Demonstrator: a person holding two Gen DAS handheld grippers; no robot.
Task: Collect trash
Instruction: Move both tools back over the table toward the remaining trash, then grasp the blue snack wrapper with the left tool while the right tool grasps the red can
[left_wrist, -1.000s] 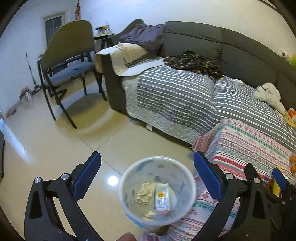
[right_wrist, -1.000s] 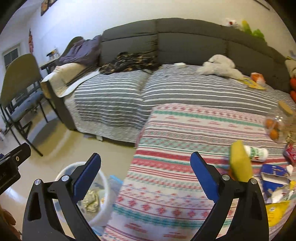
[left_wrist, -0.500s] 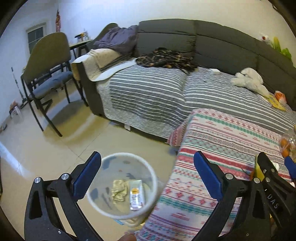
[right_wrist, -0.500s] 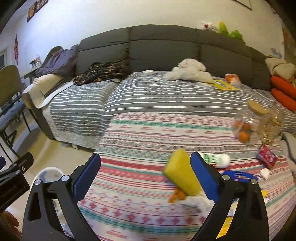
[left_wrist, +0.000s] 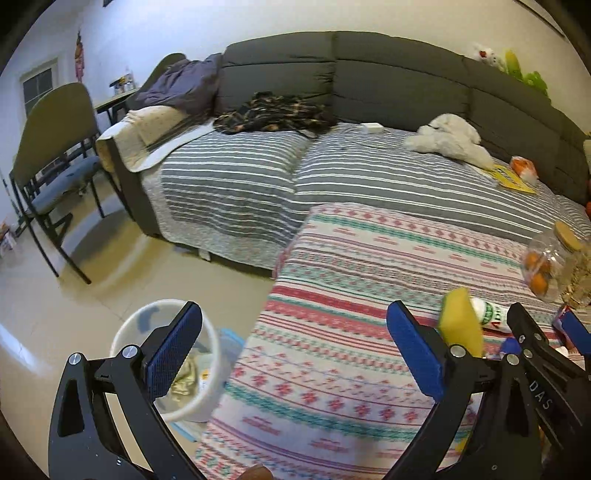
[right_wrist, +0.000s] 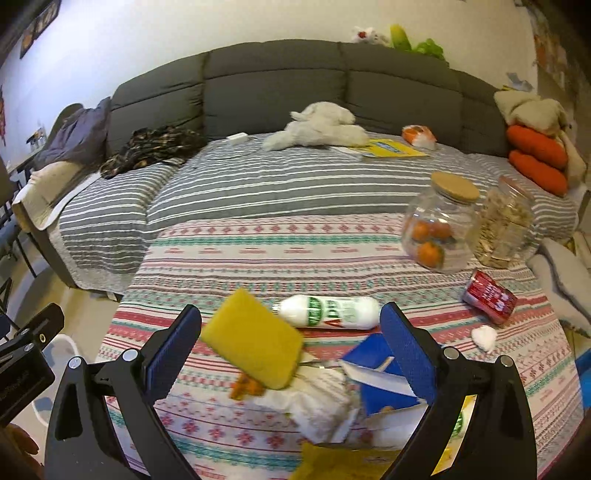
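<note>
- White plastic bin (left_wrist: 207, 384) on the floor, near-left of the patterned tablecloth (right_wrist: 258, 258); left gripper (left_wrist: 291, 350) finger hides part of it, crumpled wrapper (left_wrist: 186, 376) inside barely legible.
- Trash pile near right: yellow sponge-like slab (right_wrist: 255, 343), white-green tube (right_wrist: 332, 312), blue carton (right_wrist: 380, 373), white tissue (right_wrist: 317, 402); bottom edge cut off.
- Red can (right_wrist: 489, 293) lies on its side beside two glass jars (right_wrist: 439, 229).
- Right gripper (right_wrist: 291, 350) spread wide over the pile, empty; left also released, holding nothing.

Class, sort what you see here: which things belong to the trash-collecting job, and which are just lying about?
Belongs to the job:
white bin
torn blue carton
crumpled white wrapper
red packet
white tissue ball

Just lying about:
jar of oranges
white plush toy
yellow book
</note>
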